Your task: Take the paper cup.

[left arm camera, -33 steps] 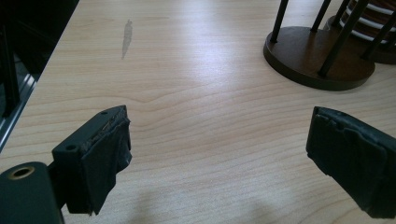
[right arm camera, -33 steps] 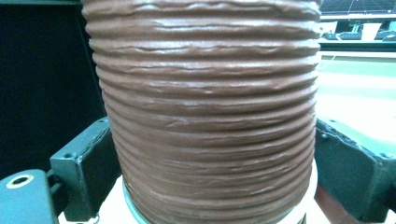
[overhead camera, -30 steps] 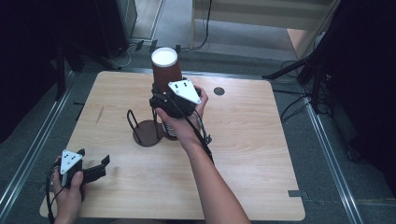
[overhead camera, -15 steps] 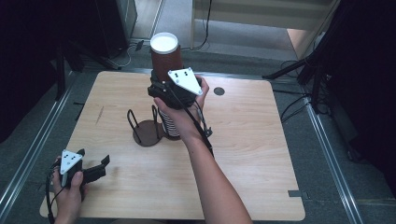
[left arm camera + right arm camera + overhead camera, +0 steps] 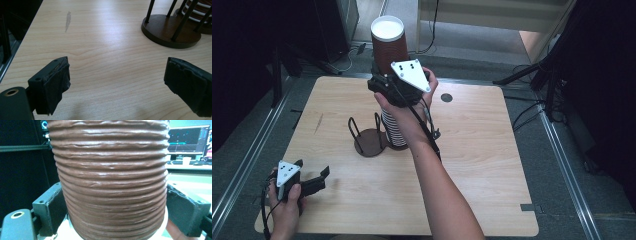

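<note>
1. Since a second ago we have lifted the brown ribbed paper cup (image 5: 388,42) higher off the stack of cups (image 5: 393,131); our left hand has kept its place.
2. Nearest, our left gripper (image 5: 314,182) rests low over the bench (image 5: 482,170), its fingers (image 5: 53,83) parted and empty.
3. Farther on, the stack stands just beside the dark wire cup holder (image 5: 368,140).
4. Beyond, our right gripper (image 5: 382,85) has its fingers (image 5: 48,208) pressed on both sides of the cup, well above the stack.
5. We judge a straight, steady pull best, squeezing gently so the cup wall does not crush.
</note>
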### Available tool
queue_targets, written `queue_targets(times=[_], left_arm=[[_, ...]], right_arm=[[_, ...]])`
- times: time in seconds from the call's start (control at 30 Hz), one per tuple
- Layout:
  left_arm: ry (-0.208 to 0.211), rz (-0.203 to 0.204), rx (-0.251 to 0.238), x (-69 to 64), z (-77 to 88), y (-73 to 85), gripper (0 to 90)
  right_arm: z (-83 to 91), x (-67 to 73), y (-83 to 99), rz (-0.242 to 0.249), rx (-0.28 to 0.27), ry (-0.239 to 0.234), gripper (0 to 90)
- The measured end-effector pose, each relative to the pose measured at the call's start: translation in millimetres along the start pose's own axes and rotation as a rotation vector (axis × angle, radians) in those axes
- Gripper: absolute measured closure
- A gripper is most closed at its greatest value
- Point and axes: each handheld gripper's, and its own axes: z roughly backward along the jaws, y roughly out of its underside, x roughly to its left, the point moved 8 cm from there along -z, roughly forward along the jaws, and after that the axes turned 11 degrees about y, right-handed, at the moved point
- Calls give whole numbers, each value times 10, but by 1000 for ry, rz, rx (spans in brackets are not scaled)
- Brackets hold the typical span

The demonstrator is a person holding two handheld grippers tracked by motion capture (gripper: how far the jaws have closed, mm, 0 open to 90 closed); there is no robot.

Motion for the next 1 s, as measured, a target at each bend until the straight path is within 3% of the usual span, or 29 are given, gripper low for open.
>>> queue_targets(times=[0.4,1.0], left_arm=[[-1,-4,4,-7,-3,2,71],[-5,-6,3,-8,-4,2,71]], right_arm=[[38,-344,-148,-27,-20,54,118],[119,-832,-86,-43,-15,123,117]])
